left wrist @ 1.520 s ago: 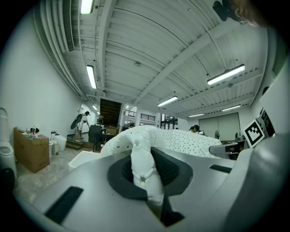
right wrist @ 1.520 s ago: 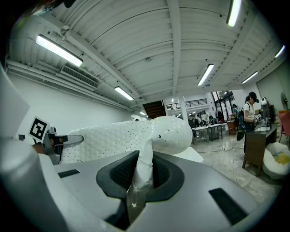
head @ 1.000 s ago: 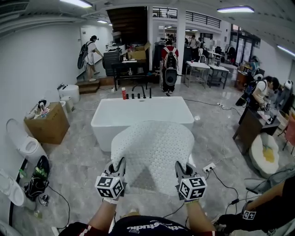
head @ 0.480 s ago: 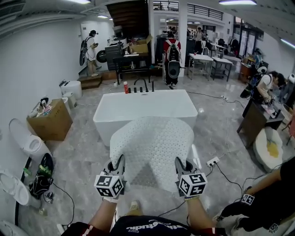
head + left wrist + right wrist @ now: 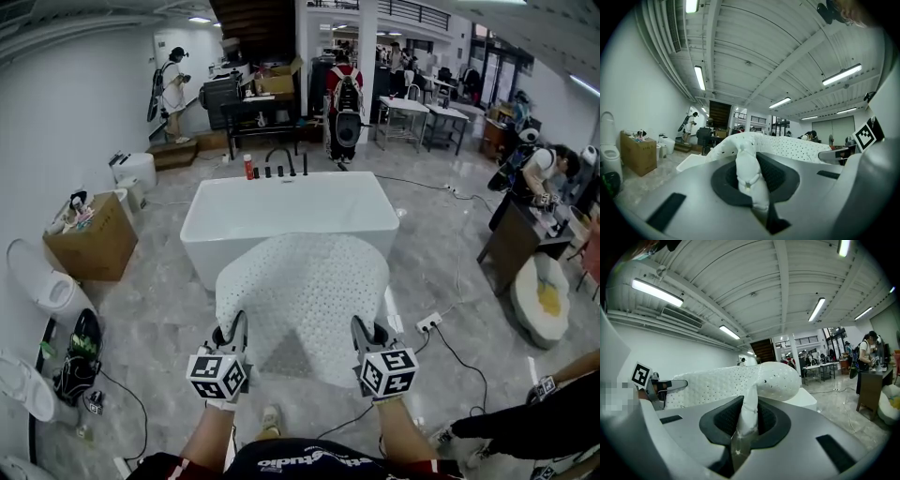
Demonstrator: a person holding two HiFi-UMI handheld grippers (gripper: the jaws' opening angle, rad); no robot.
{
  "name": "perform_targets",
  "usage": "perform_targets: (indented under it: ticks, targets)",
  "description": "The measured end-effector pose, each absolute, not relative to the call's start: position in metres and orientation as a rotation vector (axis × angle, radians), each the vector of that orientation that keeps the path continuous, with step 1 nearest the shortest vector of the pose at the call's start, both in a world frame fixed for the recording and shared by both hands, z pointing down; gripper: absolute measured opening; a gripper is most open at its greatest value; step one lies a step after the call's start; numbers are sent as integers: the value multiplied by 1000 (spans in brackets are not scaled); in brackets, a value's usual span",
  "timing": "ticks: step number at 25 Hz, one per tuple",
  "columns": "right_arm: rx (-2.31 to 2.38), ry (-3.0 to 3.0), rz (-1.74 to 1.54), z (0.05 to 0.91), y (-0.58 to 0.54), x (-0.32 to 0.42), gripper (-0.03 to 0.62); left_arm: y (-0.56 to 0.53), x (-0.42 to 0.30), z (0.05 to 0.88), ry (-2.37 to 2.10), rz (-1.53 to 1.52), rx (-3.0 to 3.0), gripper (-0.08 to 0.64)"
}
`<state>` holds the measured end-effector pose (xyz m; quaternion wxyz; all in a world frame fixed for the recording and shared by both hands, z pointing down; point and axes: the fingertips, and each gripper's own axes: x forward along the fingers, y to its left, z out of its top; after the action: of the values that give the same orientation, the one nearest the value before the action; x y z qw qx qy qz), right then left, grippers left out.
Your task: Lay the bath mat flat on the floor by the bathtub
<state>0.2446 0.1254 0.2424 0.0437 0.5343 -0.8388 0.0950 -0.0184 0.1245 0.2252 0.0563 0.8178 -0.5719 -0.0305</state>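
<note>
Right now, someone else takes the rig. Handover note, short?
Left gripper: jaws shut on the mat, at its near left edge.
Right gripper: jaws shut on the mat's near right edge.
Mat: held up off the floor, arched and hanging forward, in front of the tub.
Done: mat gripped at both sides and held facing the tub.
Left: lower it, spread it flat on the floor by the tub, then open both jaws.
</note>
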Motion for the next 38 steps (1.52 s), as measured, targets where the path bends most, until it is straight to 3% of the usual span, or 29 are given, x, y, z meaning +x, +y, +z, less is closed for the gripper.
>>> perform_targets:
  ticks: [38]
  targets:
    - [1687,-2454,266,234,-69,107,63,-92,-137,219,-1633,-125,2553,35]
